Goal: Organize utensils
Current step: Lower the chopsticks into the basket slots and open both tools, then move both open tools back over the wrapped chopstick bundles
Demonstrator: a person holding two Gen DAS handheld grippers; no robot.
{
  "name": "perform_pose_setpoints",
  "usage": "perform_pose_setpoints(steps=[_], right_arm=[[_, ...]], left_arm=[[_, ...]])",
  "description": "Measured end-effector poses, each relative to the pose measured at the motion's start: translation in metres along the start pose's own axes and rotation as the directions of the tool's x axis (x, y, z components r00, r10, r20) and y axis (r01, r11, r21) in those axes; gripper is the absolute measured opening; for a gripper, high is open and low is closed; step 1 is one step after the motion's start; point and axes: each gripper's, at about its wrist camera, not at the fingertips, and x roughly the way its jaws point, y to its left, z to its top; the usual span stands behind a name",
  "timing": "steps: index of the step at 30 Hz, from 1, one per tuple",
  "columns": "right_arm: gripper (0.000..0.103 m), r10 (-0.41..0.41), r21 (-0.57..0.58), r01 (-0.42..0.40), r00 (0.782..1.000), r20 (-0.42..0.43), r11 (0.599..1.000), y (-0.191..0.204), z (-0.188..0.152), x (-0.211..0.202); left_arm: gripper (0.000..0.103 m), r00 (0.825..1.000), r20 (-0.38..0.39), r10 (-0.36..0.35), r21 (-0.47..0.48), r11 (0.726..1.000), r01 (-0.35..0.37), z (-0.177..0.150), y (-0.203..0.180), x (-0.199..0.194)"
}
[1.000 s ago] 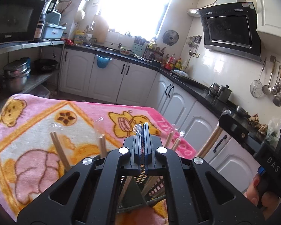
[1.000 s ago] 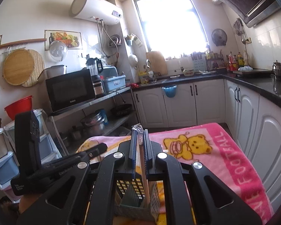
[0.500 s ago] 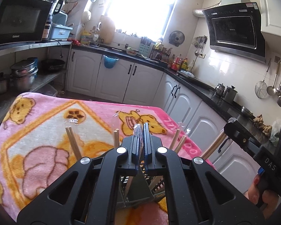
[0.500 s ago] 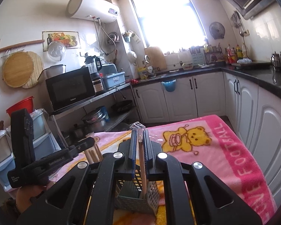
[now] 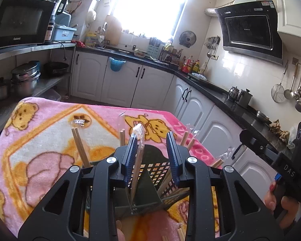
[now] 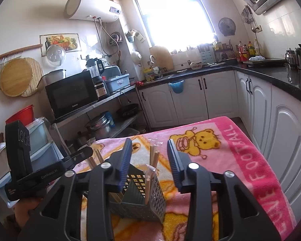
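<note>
A grey perforated utensil holder (image 6: pixel 141 194) stands on the pink bear blanket (image 6: pixel 248 172); it also shows in the left wrist view (image 5: pixel 150 178). Several wrapped wooden chopsticks (image 5: pixel 80 146) stand in its compartments. My left gripper (image 5: pixel 153 158) is open above the holder; a wrapped chopstick pair (image 5: pixel 137 156) leans against its left finger inside the holder. My right gripper (image 6: pixel 149 164) is open above the holder, with a wrapped chopstick pair (image 6: pixel 148 182) standing loose below it. Each gripper shows in the other's view, the left gripper (image 6: pixel 30 172) and the right gripper (image 5: pixel 281 160).
The blanket (image 5: pixel 40 132) covers a table with edges at the far side and right. White cabinets (image 6: pixel 190 98) and a black counter (image 6: pixel 281 76) run behind and right. A shelf with a microwave (image 6: pixel 72 94) and pots (image 6: pixel 99 126) stands left.
Both grippers have opened and let go of their wrapped chopsticks, which now stand in the holder. Both grippers have drawn back a little.
</note>
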Motion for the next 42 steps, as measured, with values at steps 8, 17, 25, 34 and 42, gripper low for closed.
perform_pose_setpoints(steps=[8,17,25,34,42], right_arm=[[0.044,-0.024,-0.001,0.024,0.999,-0.032,1.000,-0.004,-0.011,-0.011],[0.048,-0.048,-0.011,0.047,0.997,-0.057,0.999,-0.003,-0.023,-0.022],[0.055,-0.040,-0.023,0.039,0.997,-0.062,0.999,0.005,-0.029,-0.030],[0.056,-0.032,-0.039,0.030,0.997,-0.072,0.999,0.013,-0.036,-0.037],[0.057,-0.019,-0.057,0.014,0.995,-0.096,0.998,0.021,-0.046,-0.040]], left_arm=[[0.054,1.000,0.012,0.001,-0.020,1.000,0.000,-0.003,0.003,-0.012],[0.084,0.999,0.040,0.012,-0.047,0.999,-0.010,-0.009,0.010,-0.031],[0.092,0.996,0.078,0.037,-0.074,0.997,-0.031,-0.012,0.017,-0.054],[0.092,0.994,0.084,0.070,-0.099,0.993,-0.062,-0.020,0.027,-0.073],[0.092,0.994,0.063,0.092,-0.126,0.988,-0.083,-0.034,0.037,-0.081]])
